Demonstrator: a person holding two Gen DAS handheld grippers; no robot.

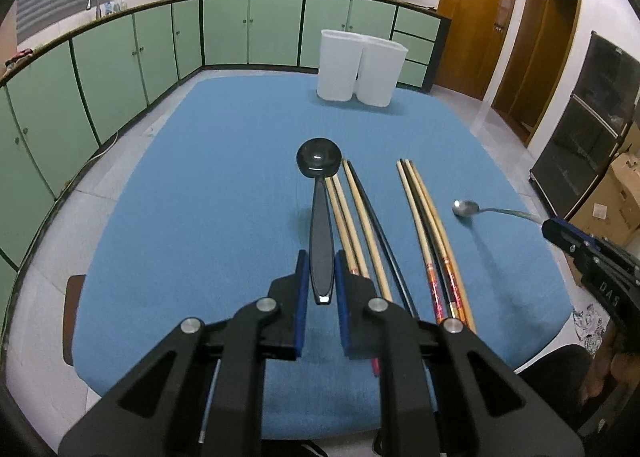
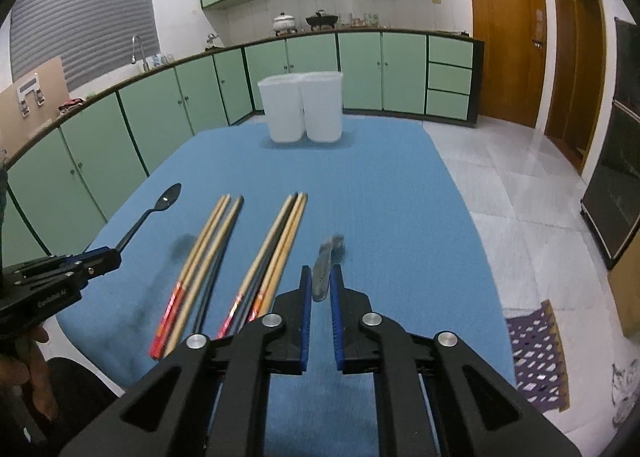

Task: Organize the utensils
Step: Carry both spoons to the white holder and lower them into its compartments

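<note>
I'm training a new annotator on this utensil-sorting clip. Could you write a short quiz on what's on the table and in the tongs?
1. True or false: the left tongs are shut on the black spoon.
2. The right tongs hold: A) a chopstick, B) the metal spoon, C) nothing.
3. How many white containers stand at the far end of the blue cloth?

Key: 1 true; 2 B; 3 two.
</note>
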